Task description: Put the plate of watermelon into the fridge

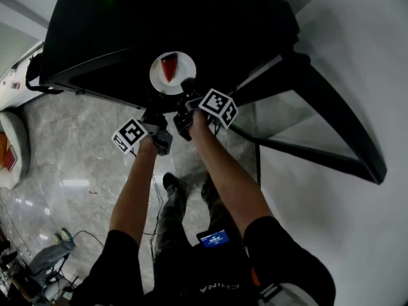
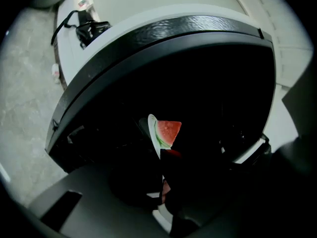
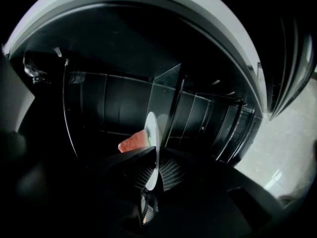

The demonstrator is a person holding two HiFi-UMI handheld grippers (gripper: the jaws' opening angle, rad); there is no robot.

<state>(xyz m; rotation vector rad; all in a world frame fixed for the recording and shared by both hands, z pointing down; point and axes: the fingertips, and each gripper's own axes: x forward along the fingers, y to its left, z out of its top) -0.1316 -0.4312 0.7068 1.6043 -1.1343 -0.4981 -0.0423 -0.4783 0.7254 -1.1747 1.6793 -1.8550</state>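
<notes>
the plate (image 1: 185, 65) with watermelon (image 1: 169, 67) hangs at the mouth of the open fridge (image 3: 124, 90), rim pinched by the right gripper (image 3: 154, 170) fingers, left gripper (image 1: 157, 116) fingers too dark to read, so setting it down inside likely remains.

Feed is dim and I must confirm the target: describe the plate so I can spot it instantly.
Start at the dark fridge opening across the top of the head view. At its front edge the right hand-held gripper pinches a round white plate, the only bright thing there, carrying one red watermelon wedge.
</notes>
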